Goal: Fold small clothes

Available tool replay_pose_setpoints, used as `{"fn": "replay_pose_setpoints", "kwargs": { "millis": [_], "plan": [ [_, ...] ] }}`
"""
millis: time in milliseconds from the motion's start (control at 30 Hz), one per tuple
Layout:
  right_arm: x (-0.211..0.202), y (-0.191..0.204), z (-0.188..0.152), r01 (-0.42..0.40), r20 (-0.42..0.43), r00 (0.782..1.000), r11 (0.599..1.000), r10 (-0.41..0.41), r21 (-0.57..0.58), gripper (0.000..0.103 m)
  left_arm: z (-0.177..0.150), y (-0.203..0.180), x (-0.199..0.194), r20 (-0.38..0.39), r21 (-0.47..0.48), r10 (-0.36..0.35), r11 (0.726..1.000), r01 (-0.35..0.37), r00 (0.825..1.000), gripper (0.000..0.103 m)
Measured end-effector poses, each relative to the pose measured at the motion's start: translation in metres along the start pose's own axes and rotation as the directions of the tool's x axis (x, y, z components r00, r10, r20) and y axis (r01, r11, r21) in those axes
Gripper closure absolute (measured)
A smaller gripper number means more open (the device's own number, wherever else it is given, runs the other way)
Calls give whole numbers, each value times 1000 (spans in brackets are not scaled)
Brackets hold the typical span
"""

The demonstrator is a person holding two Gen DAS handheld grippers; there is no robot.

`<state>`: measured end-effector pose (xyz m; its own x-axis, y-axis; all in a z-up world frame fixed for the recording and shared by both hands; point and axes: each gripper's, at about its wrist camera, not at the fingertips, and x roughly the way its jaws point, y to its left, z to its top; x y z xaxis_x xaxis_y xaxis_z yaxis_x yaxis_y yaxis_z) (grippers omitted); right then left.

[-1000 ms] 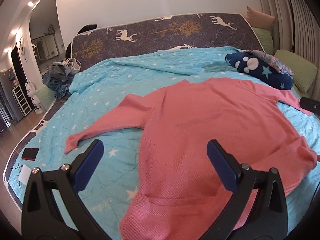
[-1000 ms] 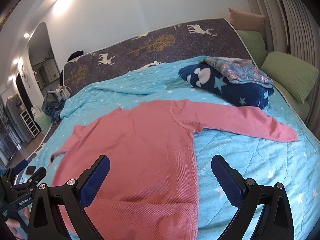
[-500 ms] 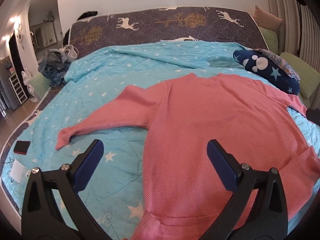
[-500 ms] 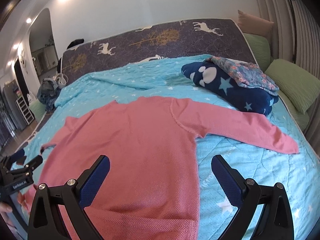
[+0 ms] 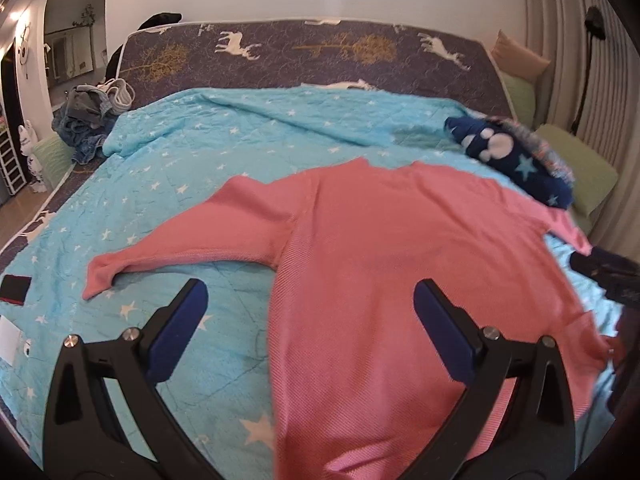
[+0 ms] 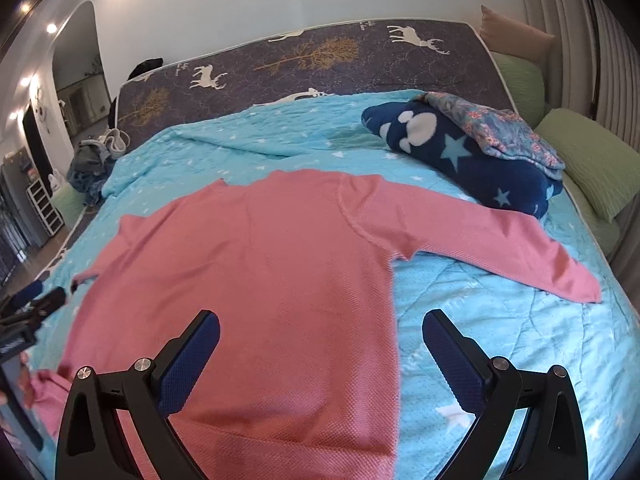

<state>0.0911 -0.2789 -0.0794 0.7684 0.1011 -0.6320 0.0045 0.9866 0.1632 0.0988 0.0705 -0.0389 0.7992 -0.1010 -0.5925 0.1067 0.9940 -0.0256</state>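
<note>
A pink long-sleeved sweater [image 5: 400, 272] lies flat on the light blue star-print bedspread [image 5: 192, 184], both sleeves spread out; it also shows in the right wrist view [image 6: 256, 272]. My left gripper [image 5: 308, 320] is open and empty, hovering above the sweater's lower left edge. My right gripper [image 6: 320, 344] is open and empty above the sweater's lower right edge. The left gripper also shows at the left edge of the right wrist view [image 6: 32, 300]. The right gripper shows at the right edge of the left wrist view [image 5: 608, 272].
A dark blue star blanket [image 6: 460, 156] with floral cloth on it lies at the far right. Green pillows [image 6: 592, 160] line the right side. A clothes pile [image 5: 86, 116] sits far left. A dark phone [image 5: 14, 288] and white items lie on the left edge.
Both grippers have shifted and tilted over the sweater, so the views look further across the bed. The sweater still lies flat and both grippers stay open.
</note>
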Motion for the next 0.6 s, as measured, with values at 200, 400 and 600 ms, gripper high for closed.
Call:
{"fn": "replay_pose_setpoints", "kwargs": {
  "millis": [200, 400, 600],
  "plan": [
    [-16, -8, -4, -32, 34, 999, 999, 31, 42, 0, 5, -4, -39, 86, 35, -64, 997, 62, 994, 1],
    [-76, -28, -24, -98, 179, 980, 994, 89, 44, 0, -4, 0, -59, 100, 99, -57, 994, 47, 993, 1],
    [-99, -51, -44, -100, 138, 986, 993, 91, 57, 0, -31, 4, -73, 79, 124, -74, 990, 64, 994, 1]
  ]
}}
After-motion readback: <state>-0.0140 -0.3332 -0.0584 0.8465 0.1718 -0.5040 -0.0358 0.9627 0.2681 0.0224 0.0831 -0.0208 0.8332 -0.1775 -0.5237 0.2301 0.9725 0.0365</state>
